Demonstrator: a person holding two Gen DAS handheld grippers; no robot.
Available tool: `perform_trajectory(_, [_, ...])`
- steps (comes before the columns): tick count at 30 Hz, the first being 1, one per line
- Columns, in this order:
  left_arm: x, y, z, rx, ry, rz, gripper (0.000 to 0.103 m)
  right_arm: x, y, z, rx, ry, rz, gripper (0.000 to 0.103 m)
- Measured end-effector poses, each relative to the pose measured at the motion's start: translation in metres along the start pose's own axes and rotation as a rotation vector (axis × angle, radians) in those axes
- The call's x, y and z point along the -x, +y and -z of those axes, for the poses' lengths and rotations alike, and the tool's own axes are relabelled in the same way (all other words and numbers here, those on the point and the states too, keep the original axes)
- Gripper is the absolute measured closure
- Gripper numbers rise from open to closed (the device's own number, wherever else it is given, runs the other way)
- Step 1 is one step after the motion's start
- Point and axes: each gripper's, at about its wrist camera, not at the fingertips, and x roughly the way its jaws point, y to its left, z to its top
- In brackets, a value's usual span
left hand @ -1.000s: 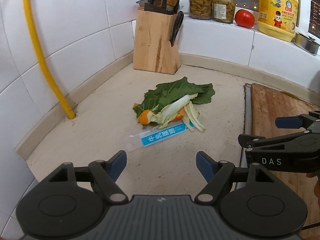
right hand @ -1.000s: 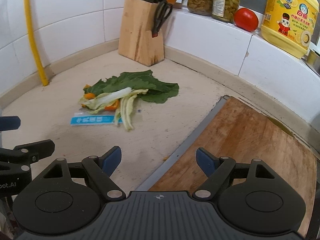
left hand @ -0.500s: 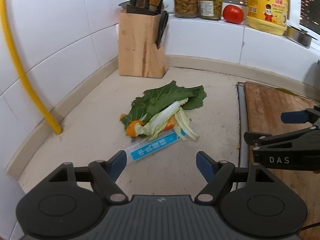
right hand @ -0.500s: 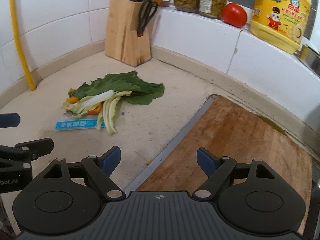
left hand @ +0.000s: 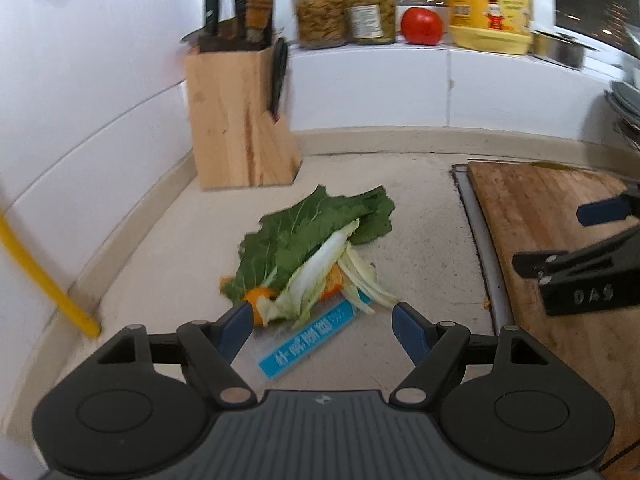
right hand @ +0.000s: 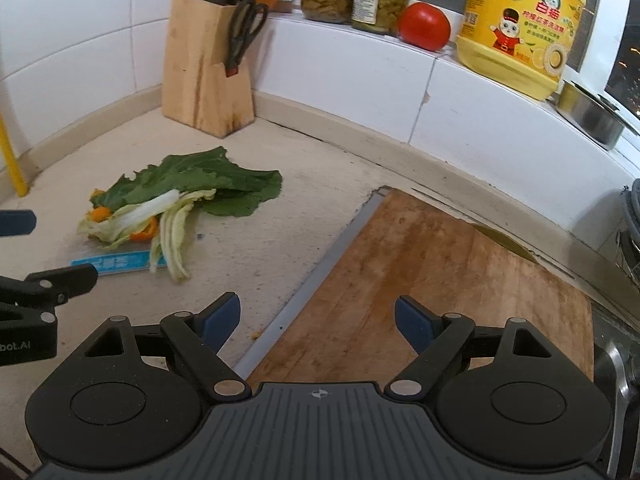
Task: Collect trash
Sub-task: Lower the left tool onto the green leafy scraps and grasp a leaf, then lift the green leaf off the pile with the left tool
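Setting: white-tiled kitchen corner; we work over a pale stone counter (left hand: 168,248), with a wooden cutting board (right hand: 440,280) lying along its right side.
Trash: one heap near the counter's middle, left of the board: green leaves (left hand: 316,232), pale cabbage stalks (left hand: 320,276), orange peel bits (left hand: 260,300), and a blue-and-clear wrapper (left hand: 308,340) partly under them.
Left gripper: our left gripper (left hand: 322,326) is spread wide and holds nothing; its fingertips frame the near end of the heap, with the wrapper lying between them in the left wrist view. We cannot tell whether a pad touches the peel.
Right gripper: our right gripper (right hand: 318,316) is released and empty, over the near left edge of the board, well apart from the heap.
Key relation: the heap lies straight ahead of the left gripper and off to the right gripper's left, so we judge the left hand the nearer one.
Long axis: the wrapper and stalks run diagonally, from near left to far right, across the left gripper's opening.
Writing: white characters on the wrapper, too blurred to read; "DAS" on the right gripper's side; "bot.AI" on the left gripper's side.
Ledge: knife block (right hand: 204,68) in the corner; a yellow jug (right hand: 520,28) with Chinese text that we cannot read.
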Motion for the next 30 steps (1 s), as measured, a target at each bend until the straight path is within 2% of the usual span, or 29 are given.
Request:
perform_trajectory(5, [-0.014, 0.014, 0.0, -0.078, -0.022, 0.035, 0.032, -0.006, -0.007, 0.001, -0.036, 0.025, 0.009, 0.014])
perform_trajectory(11, [-0.041, 0.035, -0.013, -0.094, -0.017, 0.086, 0.033, -0.014, -0.006, 0.0, -0.054, 0.044, 0.01, 0.014])
perform_trajectory(14, [-0.051, 0.046, -0.024, -0.122, -0.041, 0.083, 0.034, -0.018, -0.003, -0.002, -0.051, 0.05, 0.013, 0.014])
perform_trajectory(16, [-0.061, 0.061, -0.036, -0.104, -0.049, 0.125, 0.034, -0.02, -0.002, -0.003, -0.051, 0.056, 0.016, 0.014])
perform_trajectory(20, [-0.097, 0.085, -0.059, 0.01, 0.012, 0.223, 0.034, -0.025, -0.001, -0.007, -0.071, 0.067, 0.018, 0.014])
perform_trajectory(23, [-0.129, 0.08, -0.064, 0.003, 0.072, 0.21, 0.035, -0.029, 0.001, -0.011, -0.076, 0.072, 0.021, 0.014])
perform_trajectory(25, [-0.145, 0.076, -0.061, 0.007, 0.123, 0.225, 0.038, -0.031, 0.003, -0.013, -0.076, 0.077, 0.024, 0.014])
perform_trajectory(27, [-0.156, 0.077, -0.056, 0.032, 0.161, 0.258, 0.054, -0.032, 0.005, -0.015, -0.074, 0.082, 0.029, 0.014])
perform_trajectory(28, [-0.155, 0.08, -0.054, 0.065, 0.162, 0.283, 0.058, -0.033, 0.006, -0.015, -0.076, 0.084, 0.03, 0.014])
perform_trajectory(29, [-0.153, 0.082, -0.054, 0.08, 0.168, 0.291, 0.07, -0.033, 0.006, -0.016, -0.08, 0.085, 0.029, 0.014])
perform_trajectory(30, [-0.15, 0.084, -0.054, 0.084, 0.176, 0.296, 0.078, -0.033, 0.005, -0.016, -0.085, 0.087, 0.026, 0.014])
